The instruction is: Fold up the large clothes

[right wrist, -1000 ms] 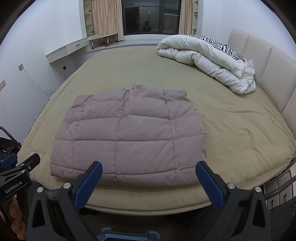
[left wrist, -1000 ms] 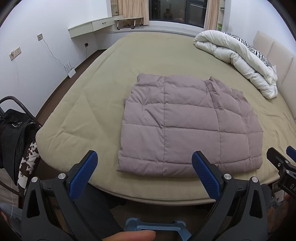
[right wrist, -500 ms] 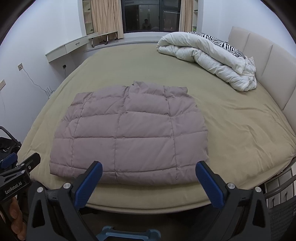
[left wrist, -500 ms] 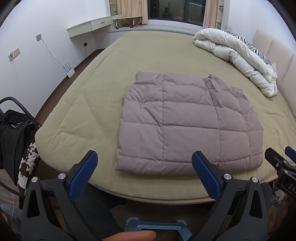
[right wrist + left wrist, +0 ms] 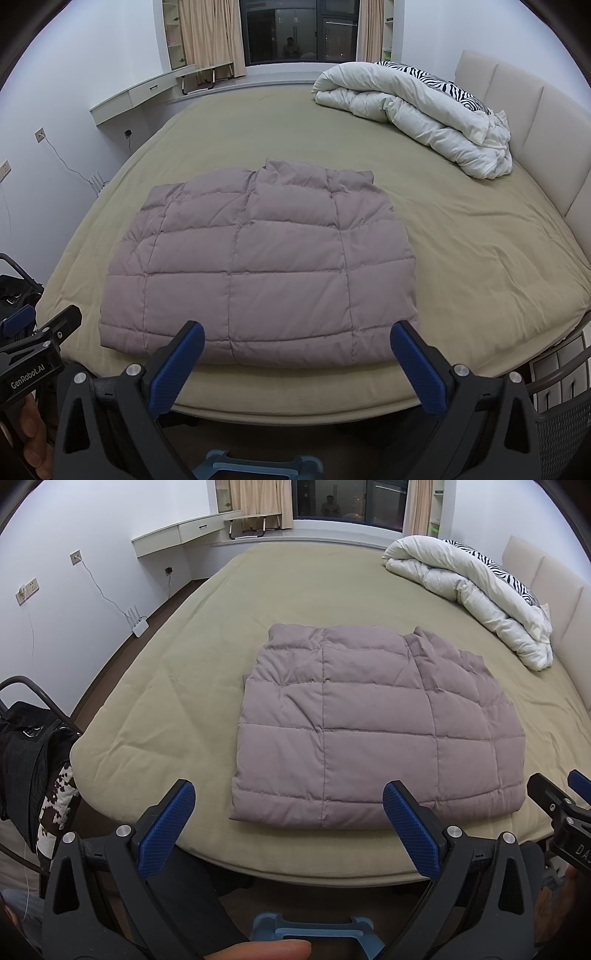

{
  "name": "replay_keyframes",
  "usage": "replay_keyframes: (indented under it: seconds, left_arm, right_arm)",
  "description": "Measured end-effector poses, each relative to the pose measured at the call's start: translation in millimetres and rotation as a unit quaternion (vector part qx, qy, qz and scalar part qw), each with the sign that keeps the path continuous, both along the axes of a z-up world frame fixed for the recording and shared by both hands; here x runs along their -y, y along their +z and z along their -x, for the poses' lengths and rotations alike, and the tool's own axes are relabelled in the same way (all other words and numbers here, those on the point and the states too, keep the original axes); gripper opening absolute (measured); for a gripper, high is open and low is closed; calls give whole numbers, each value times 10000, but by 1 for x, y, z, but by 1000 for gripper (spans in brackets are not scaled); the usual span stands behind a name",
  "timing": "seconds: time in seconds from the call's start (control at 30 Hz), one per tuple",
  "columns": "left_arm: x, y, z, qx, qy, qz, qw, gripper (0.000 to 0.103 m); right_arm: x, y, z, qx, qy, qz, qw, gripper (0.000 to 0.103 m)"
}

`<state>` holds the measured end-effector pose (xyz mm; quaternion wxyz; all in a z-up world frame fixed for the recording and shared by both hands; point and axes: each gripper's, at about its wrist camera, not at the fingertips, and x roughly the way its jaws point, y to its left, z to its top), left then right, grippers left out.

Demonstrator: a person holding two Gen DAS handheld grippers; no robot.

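Mauve quilted jacket, left wrist view: the folded jacket (image 5: pixel 376 731) lies flat as a rough rectangle on the bed (image 5: pixel 177 701), near the bed's front edge and right of centre in this view.
Left hand-held gripper: the left hand-held gripper (image 5: pixel 288 827) hangs off the bed's front edge with its blue-padded fingers (image 5: pixel 166 827) spread wide apart, holding nothing and clear of the jacket.
Thumb: a fingertip (image 5: pixel 273 950) shows at the bottom edge, beside the light-blue trigger.
Right hand-held gripper seen from the left: part of the right hand-held gripper (image 5: pixel 565 812) shows at the right edge; from here I cannot tell how its jaws stand.
Surroundings, left wrist view: a white duvet (image 5: pixel 476 594) with a zebra-print piece is bundled at the far right by the headboard (image 5: pixel 554 576); a white desk (image 5: pixel 173 539) runs along the far-left wall; a white router (image 5: pixel 138 622) stands on the floor below it; dark clothing (image 5: pixel 26 760) hangs on a chair at the left.
Jacket, right wrist view: the jacket (image 5: pixel 258 266) lies left of centre, its near hem just beyond the fingers.
Right hand-held gripper: the right hand-held gripper (image 5: pixel 295 365) is held short of the bed with fingers (image 5: pixel 417 369) wide apart, empty.
Surroundings, right wrist view: the duvet (image 5: pixel 417 110) rests against the padded headboard (image 5: pixel 517 122); the left tool's black body (image 5: pixel 33 354) shows at the left edge.
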<state>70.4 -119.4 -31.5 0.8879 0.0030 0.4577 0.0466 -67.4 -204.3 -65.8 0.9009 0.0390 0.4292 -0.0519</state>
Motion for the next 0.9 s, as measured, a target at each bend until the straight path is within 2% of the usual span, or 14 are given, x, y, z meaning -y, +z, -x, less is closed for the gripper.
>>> replay_keyframes:
  seconds: [0.9]
  left_arm:
    - [-4, 0, -2, -22, -51, -29, 10000, 103]
  right_arm:
    - [-2, -4, 3, -32, -32, -35, 10000, 103]
